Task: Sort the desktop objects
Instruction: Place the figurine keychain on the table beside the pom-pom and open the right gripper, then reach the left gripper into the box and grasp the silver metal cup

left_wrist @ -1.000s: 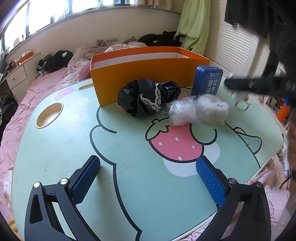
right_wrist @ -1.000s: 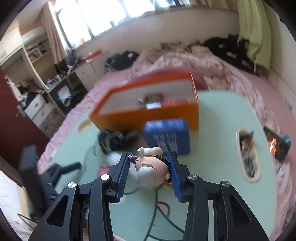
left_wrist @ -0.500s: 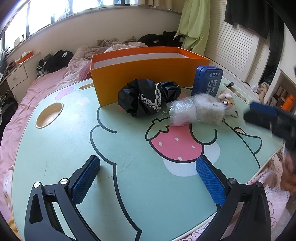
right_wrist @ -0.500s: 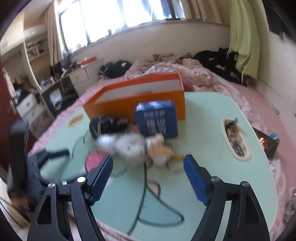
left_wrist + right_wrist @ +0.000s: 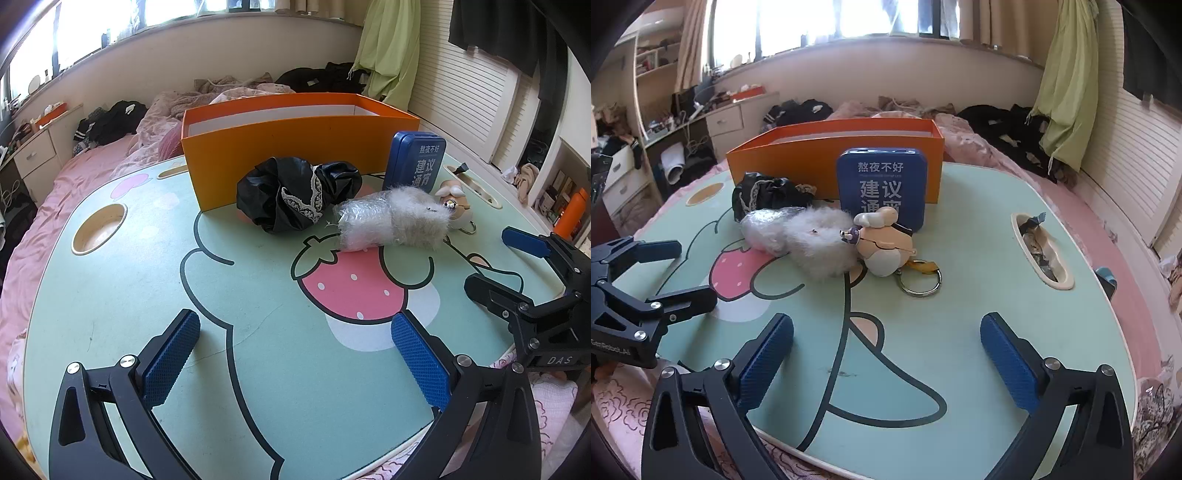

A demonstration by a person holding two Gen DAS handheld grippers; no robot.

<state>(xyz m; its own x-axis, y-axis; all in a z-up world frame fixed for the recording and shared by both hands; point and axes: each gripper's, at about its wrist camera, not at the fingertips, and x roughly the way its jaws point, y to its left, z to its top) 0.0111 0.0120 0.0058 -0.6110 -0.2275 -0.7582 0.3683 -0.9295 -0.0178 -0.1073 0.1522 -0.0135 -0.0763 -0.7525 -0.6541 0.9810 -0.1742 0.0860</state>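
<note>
Both grippers empty over the table

Right now my right gripper [image 5: 886, 347] has its fingers spread wide with nothing between them, and so has my left gripper [image 5: 295, 354]. Ahead of the right fingers lies the figurine keychain [image 5: 882, 245], touching the white fluffy bundle [image 5: 812, 242] to its left. Behind both stands the blue tin [image 5: 882, 184], upright against the orange box [image 5: 798, 162]. Beyond the left fingers, the black fabric [image 5: 295, 199] lies at that box's front wall.

blue tin [image 5: 882, 188] "熬夜不好 建议通宵"; right gripper [image 5: 535, 295] "DAS"
</note>
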